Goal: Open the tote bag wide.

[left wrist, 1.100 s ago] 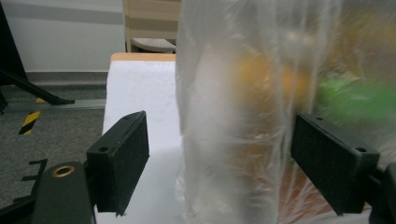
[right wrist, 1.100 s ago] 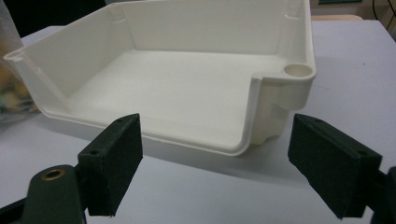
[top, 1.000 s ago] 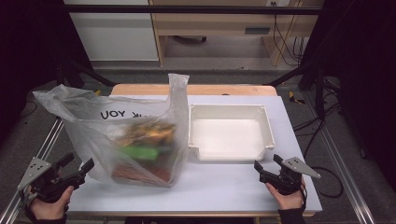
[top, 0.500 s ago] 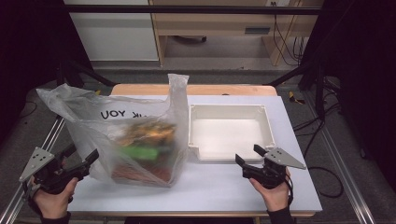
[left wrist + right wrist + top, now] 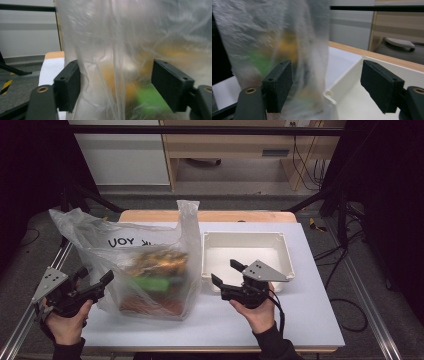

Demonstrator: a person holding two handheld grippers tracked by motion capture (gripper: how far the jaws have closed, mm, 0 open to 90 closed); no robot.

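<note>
High view first: we see a clear plastic bag (image 5: 145,265) standing upright on the white worktop (image 5: 300,320), stuffed with orange, green and reddish things (blurred through the film, so we can't name them). Just to its right sits a white tray (image 5: 245,240), its near left corner almost against the bag.

Our left tongs (image 5: 97,282) sit at the bag's lower left side with the jaws apart — in the left gripper view the plastic bulges into the gap between the two black pads, the left pad (image 5: 68,85) touching or nearly touching a fold, the right one clear of it. Nothing is pinched.

Our right tongs (image 5: 225,275) hover over the tray's near edge, pointing left toward the bag, jaws wide apart too. From the right gripper view, the bag's right side (image 5: 287,50) rises between the pads and the tray's corner (image 5: 329,96) lies just below — the tongs touch neither.
</note>
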